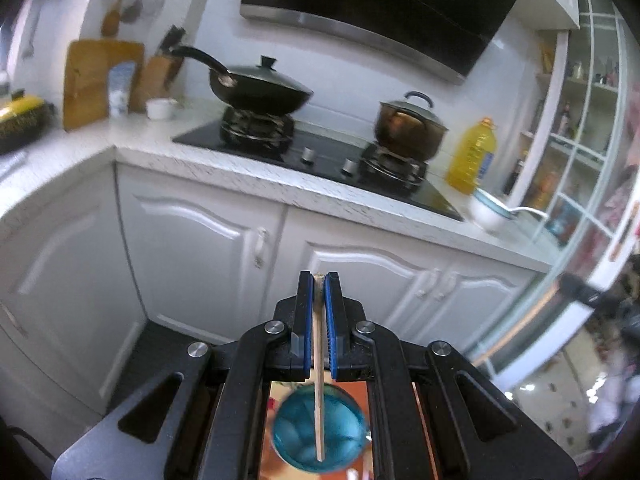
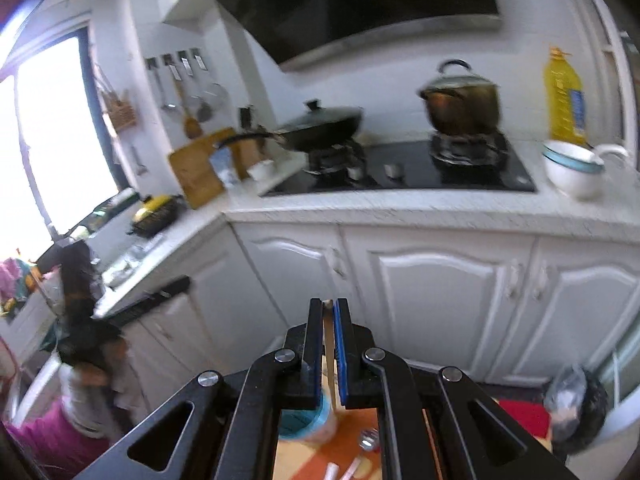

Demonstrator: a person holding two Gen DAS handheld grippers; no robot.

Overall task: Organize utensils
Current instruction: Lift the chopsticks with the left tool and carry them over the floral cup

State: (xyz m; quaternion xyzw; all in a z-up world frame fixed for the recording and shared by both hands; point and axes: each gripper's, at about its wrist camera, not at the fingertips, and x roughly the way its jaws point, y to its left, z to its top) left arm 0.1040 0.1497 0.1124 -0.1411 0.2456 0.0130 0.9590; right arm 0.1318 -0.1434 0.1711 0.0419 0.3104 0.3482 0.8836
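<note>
My left gripper (image 1: pixel 319 278) is shut on a thin wooden chopstick (image 1: pixel 319 380) that hangs down between the blue pads, its lower end over the mouth of a blue cup (image 1: pixel 320 434) directly below. My right gripper (image 2: pixel 328 303) is shut on a slim pale utensil (image 2: pixel 329 360), its kind unclear, whose lower end points down beside the same blue cup (image 2: pixel 304 420), seen below and left of the fingers. The cup stands on an orange-patterned surface (image 2: pixel 316 460).
White cabinets (image 1: pixel 200 240) and a speckled counter (image 1: pixel 280 184) with a black hob, wok (image 1: pixel 260 88) and pot (image 1: pixel 408 124) lie ahead. An oil bottle (image 1: pixel 472 156) and white bowl (image 2: pixel 572 172) stand at the right. Small white items (image 2: pixel 352 468) lie near the cup.
</note>
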